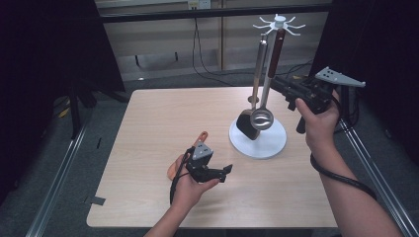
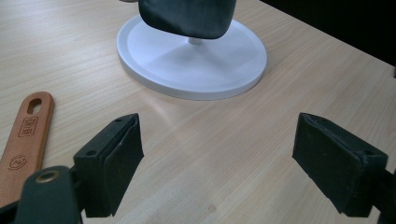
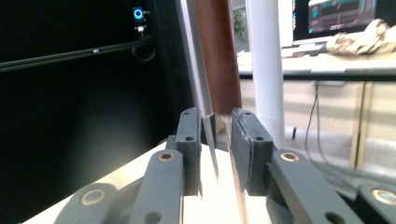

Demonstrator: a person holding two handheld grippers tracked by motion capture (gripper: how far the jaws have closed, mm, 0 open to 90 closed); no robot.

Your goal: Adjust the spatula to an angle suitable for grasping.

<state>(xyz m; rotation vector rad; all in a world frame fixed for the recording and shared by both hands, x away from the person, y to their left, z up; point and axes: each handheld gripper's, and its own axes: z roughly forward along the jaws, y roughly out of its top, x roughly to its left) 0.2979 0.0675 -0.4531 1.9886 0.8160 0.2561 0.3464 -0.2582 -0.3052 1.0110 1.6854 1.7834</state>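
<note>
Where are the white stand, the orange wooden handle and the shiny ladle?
white stand point(image 1: 269, 143): high view, on the bare front of its round base.
orange wooden handle point(image 2: 25, 135): left gripper view, on the handle's flat face.
shiny ladle point(image 1: 261, 119): high view, on its bowl.

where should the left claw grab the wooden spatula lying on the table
Take the wooden spatula by its flat handle, across the narrow width just below the hanging hole. It lies flat on the table, so come from above with the left claw open and its jaws astride the handle's long edges.
</note>
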